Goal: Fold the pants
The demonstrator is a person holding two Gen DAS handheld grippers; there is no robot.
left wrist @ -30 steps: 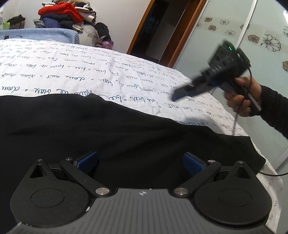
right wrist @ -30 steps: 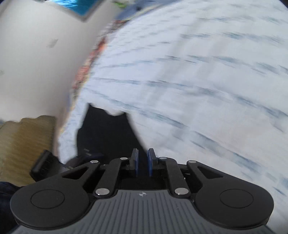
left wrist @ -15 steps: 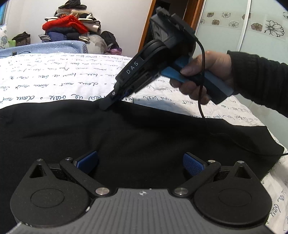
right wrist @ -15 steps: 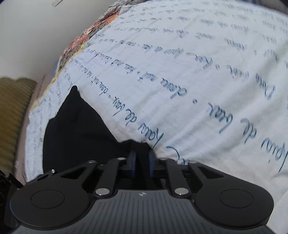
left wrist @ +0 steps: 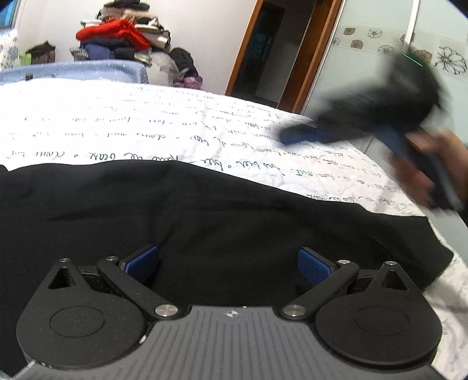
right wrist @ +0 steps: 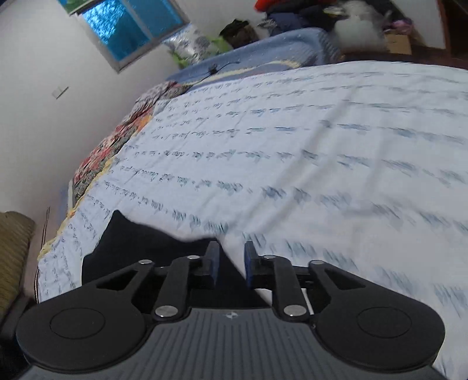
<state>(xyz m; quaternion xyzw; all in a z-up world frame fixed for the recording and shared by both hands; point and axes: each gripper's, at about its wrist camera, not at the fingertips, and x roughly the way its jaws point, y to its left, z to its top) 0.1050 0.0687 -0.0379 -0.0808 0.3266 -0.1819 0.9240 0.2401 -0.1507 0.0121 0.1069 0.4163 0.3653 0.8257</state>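
Observation:
Black pants (left wrist: 204, 216) lie spread across a white bed sheet (left wrist: 117, 128) printed with blue handwriting. My left gripper (left wrist: 228, 260) hovers low over the pants near their front, open wide, with only flat fabric beneath its blue pads (left wrist: 140, 261). My right gripper (left wrist: 289, 136) shows as a blur at the right of the left wrist view, held by a hand (left wrist: 421, 166) above the sheet, clear of the pants. In the right wrist view the right gripper (right wrist: 229, 257) is opening, with nothing pinched. The pants (right wrist: 131, 242) lie below and to its left.
A heap of clothes (left wrist: 117, 38) is piled behind the bed's far end, next to a doorway (left wrist: 278, 49). A mirrored wardrobe door with flower prints (left wrist: 380, 52) runs along the right edge of the bed. A window (right wrist: 131, 26) and a patterned quilt (right wrist: 117, 137) lie on the far side.
Half a second ago the right gripper was down at the pants' far edge with its jaws together. It has since swung away to the right, and its jaws have parted. The left gripper stayed put.

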